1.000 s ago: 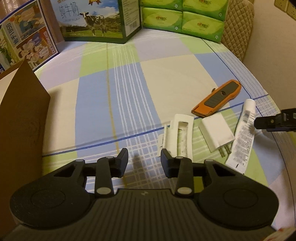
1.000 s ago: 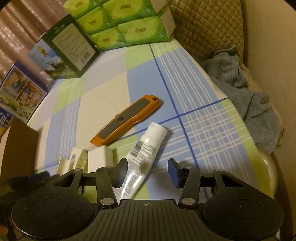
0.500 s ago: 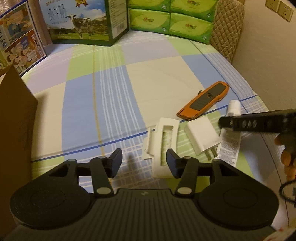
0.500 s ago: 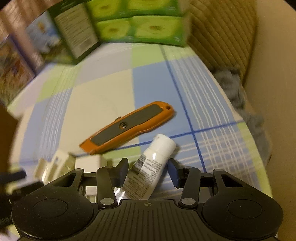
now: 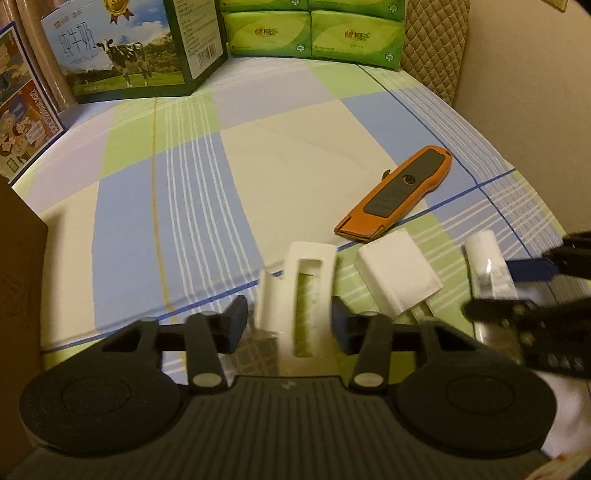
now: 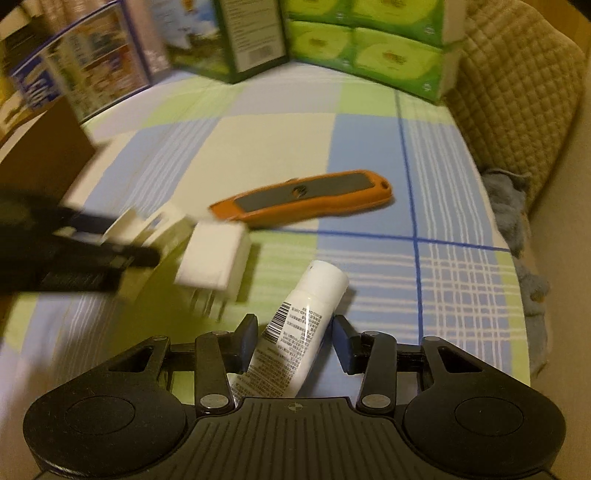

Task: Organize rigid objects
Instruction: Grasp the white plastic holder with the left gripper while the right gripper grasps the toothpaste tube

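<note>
A white slotted plastic holder [image 5: 301,295] lies on the checked cloth between the open fingers of my left gripper [image 5: 290,323]. A white charger plug [image 5: 397,275] lies to its right; it also shows in the right wrist view [image 6: 214,260]. A white tube [image 6: 295,343] lies between the open fingers of my right gripper [image 6: 293,341]; its cap shows in the left wrist view [image 5: 484,254]. An orange utility knife [image 5: 399,192] lies farther back, also in the right wrist view [image 6: 306,201]. My left gripper shows in the right wrist view at the left, blurred.
A brown cardboard box [image 5: 18,280] stands at the left. A milk carton box [image 5: 125,51] and green tissue packs [image 5: 314,31] line the back edge. A quilted chair back [image 6: 517,88] and a grey cloth [image 6: 517,221] are to the right.
Both grippers have moved forward. The white holder now sits between the left fingers, and the tube sits between the right fingers. Both stay open.
</note>
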Demonstrator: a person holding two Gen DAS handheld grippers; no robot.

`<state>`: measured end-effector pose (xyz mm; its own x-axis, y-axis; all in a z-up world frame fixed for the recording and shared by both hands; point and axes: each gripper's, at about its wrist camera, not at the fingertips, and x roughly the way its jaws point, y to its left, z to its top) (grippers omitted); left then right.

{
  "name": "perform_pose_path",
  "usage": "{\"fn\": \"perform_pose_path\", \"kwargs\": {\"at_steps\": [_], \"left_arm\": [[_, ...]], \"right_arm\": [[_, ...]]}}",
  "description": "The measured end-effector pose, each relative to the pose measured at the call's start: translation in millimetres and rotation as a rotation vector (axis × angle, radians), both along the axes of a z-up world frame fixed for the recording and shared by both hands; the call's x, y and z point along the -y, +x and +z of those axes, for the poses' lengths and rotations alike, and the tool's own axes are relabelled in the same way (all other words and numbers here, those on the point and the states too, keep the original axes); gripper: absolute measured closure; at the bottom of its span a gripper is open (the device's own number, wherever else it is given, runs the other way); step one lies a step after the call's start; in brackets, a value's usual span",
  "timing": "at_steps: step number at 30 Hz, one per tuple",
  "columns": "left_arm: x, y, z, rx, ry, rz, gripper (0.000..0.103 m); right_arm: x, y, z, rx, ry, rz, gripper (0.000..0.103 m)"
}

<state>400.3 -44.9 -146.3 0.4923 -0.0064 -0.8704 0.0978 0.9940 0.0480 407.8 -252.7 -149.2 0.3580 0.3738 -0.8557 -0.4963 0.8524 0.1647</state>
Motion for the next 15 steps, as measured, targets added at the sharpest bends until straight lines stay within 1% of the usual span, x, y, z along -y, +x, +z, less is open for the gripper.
{"fn": "perform_pose_path", "kwargs": {"at_steps": [3, 5, 9, 13, 15], "left_arm": [[-0.4, -4.1, -0.5, 0.009, 0.0, 0.011, 0.066], [-2.0, -8.5, -0.1, 0.006, 0.002, 0.027, 0.066], [-6.8, -25.8, 1.5, -0.002, 0.036, 0.066, 0.066], [-16.1, -47.2, 3.9, -0.021, 0.071, 0.128, 0.066], [-22.2, -57.7, 4.7, -0.029, 0.075, 0.163, 0.066]], "right_arm": [[4.6, -9.9, 0.4, 0.005, 0.006, 0.028, 0.062], [5.6, -14.3, 0.9, 0.005, 0.004, 0.014, 0.062], [3.0, -16.4, 2.7, -0.003, -0.006, -0.055, 0.062], [-7.8, -18.6, 4.4, 0.001, -0.056, -0.146, 0.062], [-14.4, -21.1, 4.3, 0.021, -0.095, -0.16, 0.062]]}}
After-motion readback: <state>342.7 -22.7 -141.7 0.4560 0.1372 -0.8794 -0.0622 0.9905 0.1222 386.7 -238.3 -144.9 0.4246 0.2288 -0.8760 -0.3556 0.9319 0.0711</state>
